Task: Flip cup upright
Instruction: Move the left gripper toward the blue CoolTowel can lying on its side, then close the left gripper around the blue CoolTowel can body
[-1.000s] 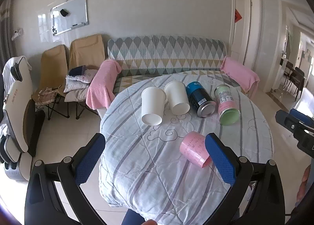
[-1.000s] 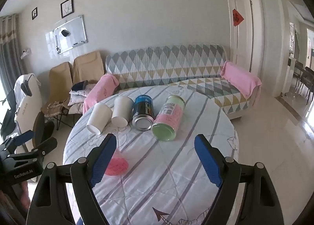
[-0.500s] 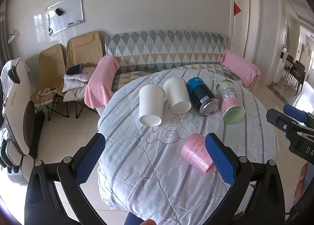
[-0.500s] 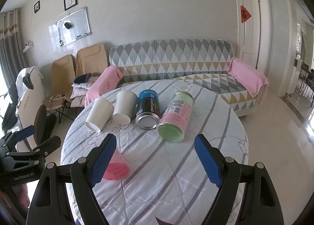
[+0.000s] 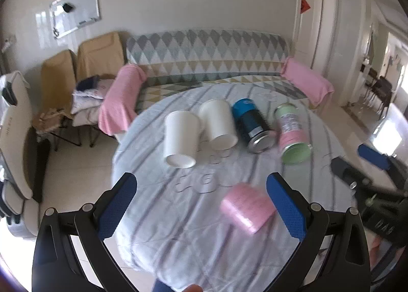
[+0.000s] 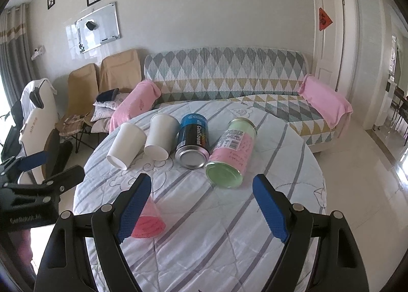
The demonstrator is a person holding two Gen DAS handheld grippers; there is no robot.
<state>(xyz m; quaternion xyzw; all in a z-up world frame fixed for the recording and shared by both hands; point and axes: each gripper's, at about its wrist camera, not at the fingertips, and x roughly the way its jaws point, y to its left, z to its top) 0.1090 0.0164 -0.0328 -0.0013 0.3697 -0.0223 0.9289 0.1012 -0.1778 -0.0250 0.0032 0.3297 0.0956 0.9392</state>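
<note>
Left wrist view was blurred; the pink cup (image 5: 246, 207) appeared to lie on its side on the striped tablecloth (image 5: 178, 241), just beside the left gripper (image 5: 201, 202)'s right finger, untouched. Both the left gripper and the right gripper (image 6: 201, 205) stood with jaws wide apart, holding nothing. Two white cups (image 6: 142, 140), a blue can (image 6: 193, 142) and a green-lidded jar (image 6: 230, 154) lay in a row beyond.

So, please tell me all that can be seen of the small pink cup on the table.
The pink cup is small, tapered, seemingly plastic, with faint dark writing on its side. It lies on its side on the striped tablecloth, apart from the other containers. Neither hand-held gripper touches it; the left one's open fingers frame it.
</note>
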